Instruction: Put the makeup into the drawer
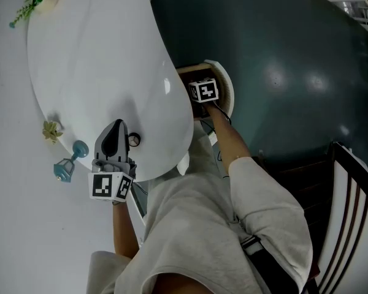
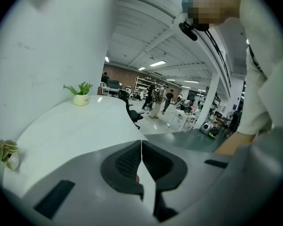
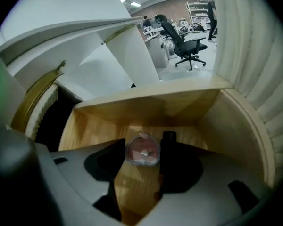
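**Right claw** [image 3: 146, 147]: jaws wide and clamped on the round makeup compact [image 3: 142, 150], pointing down into the open wooden drawer [image 3: 99, 126]. I judged the compact not yet set down, so releasing it and shutting the drawer were left to do. **Left claw** [image 2: 141, 145]: clenched on nothing, it hung over the white bench [image 1: 24, 225], near a teal ornament [image 1: 69, 161] of unclear kind.
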